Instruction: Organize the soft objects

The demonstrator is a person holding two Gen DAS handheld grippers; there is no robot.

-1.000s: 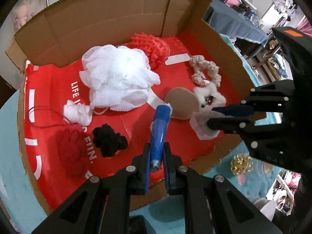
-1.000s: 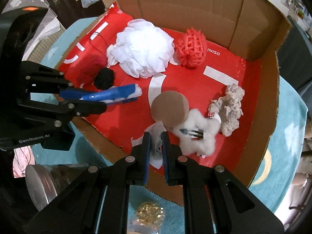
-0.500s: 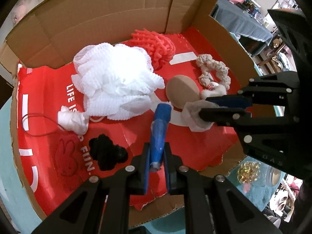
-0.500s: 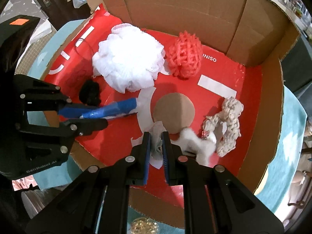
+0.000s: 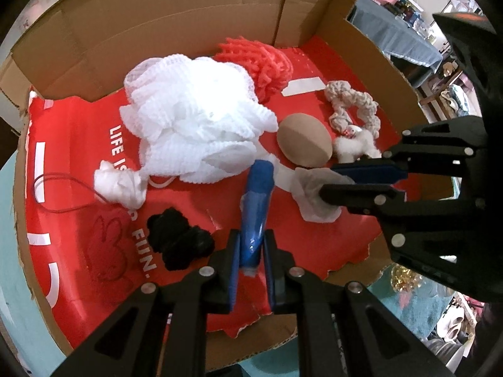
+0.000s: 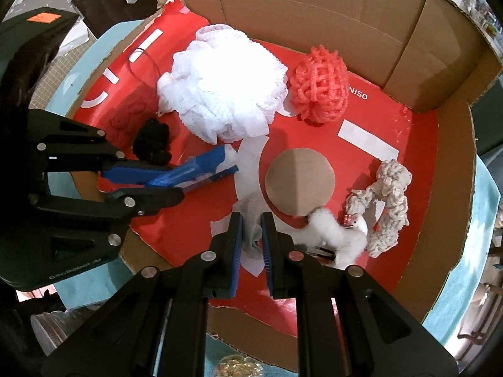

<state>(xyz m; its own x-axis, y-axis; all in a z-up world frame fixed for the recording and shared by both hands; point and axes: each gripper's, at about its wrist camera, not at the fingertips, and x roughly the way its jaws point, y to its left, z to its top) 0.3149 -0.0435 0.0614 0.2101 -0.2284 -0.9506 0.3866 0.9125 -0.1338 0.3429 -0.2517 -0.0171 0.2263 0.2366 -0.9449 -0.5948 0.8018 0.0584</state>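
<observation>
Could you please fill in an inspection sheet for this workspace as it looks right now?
Surface: cardboard box lined with a red bag, on a teal cloth.
Job's things: white pouf, coral pouf, black scrunchie, beige scrunchie, tan puff, white pompom clip.
Clutter: gold beads outside the box.
Grippers: left gripper shut on blue roll; right gripper shut on white cloth.
Cables: thin cord looped on the liner.
Surroundings: crowded table behind.
</observation>
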